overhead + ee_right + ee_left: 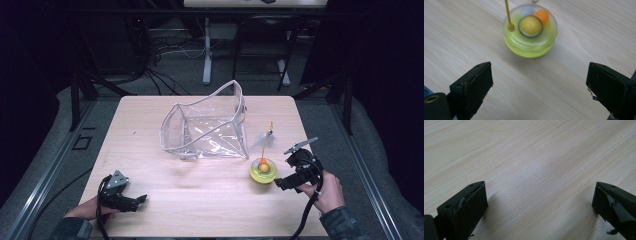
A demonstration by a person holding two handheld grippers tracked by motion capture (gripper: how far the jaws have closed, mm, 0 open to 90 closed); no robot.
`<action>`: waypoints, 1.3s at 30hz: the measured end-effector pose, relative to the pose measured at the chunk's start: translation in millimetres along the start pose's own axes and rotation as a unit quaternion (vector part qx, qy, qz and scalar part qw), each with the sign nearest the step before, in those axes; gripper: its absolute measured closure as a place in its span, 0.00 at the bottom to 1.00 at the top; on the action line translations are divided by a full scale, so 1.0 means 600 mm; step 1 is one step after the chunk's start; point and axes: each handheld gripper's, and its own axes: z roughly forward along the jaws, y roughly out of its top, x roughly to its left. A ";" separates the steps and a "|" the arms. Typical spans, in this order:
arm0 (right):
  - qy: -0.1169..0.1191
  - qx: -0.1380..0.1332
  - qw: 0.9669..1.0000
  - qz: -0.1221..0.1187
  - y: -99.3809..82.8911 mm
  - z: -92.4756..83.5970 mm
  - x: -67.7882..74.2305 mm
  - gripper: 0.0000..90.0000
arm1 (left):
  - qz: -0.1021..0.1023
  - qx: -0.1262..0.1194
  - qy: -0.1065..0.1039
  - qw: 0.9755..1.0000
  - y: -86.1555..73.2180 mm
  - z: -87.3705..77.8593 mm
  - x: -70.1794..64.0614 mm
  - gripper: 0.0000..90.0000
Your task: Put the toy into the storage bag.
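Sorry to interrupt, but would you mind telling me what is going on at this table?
A person holds a gripper in each hand at a wooden table. The right gripper, jaws open, points at a yellow-green spinning-top toy just ahead of it, not touching it. The left gripper rests open over bare wood. A clear plastic bag stands open mid-table.

Toy (530,31) stick top cut off by right gripper view's upper edge; small white ball inside blurred.
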 end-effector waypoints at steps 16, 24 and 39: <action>0.025 -0.042 0.998 -0.032 0.082 -0.021 0.016 0.27 | -0.001 0.000 0.000 1.000 0.000 0.000 0.000 0.00; 0.025 -0.030 0.998 -0.056 0.118 -0.019 0.027 0.53 | 0.000 0.000 0.000 1.000 0.000 0.000 0.000 0.00; 0.016 -0.017 0.998 -0.063 0.147 -0.013 0.025 0.83 | -0.001 0.000 0.000 1.000 0.000 0.000 0.000 0.00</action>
